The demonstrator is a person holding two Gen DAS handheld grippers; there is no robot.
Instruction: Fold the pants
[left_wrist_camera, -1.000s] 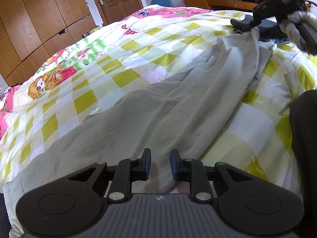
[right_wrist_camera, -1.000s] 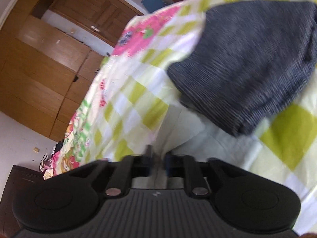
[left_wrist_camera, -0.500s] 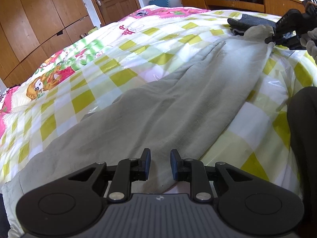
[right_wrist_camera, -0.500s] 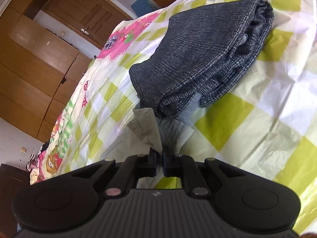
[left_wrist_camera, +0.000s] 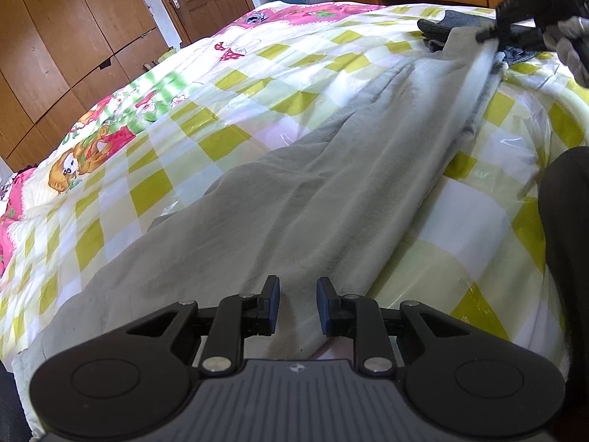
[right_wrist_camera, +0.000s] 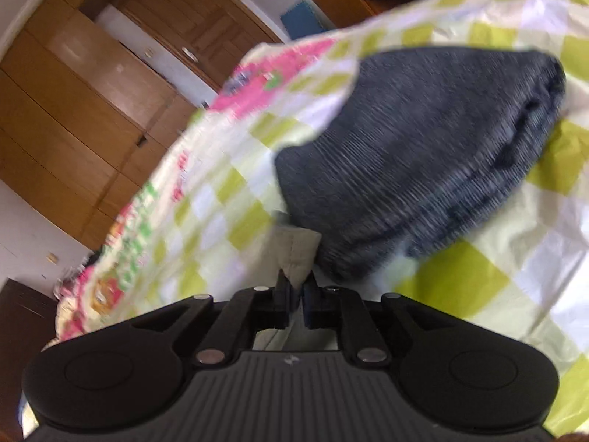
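So the grey pants point(left_wrist_camera: 313, 184) are laid out long across the checkered bedspread point(left_wrist_camera: 257, 84), running from the bottom left of the left wrist view up to the upper right. Left gripper point(left_wrist_camera: 296, 304) sits low over the near end, fingers apart with fabric showing in the gap, not pinching anything. Right gripper point(right_wrist_camera: 296, 294) has its fingers clamped on the far end of the pants, a little flap sticking out past the tips. That end sits right beside a folded dark grey knit garment point(right_wrist_camera: 423, 154), looks like touching. Right wrist view is blurry. Wooden wardrobe point(left_wrist_camera: 66, 37) at upper left.
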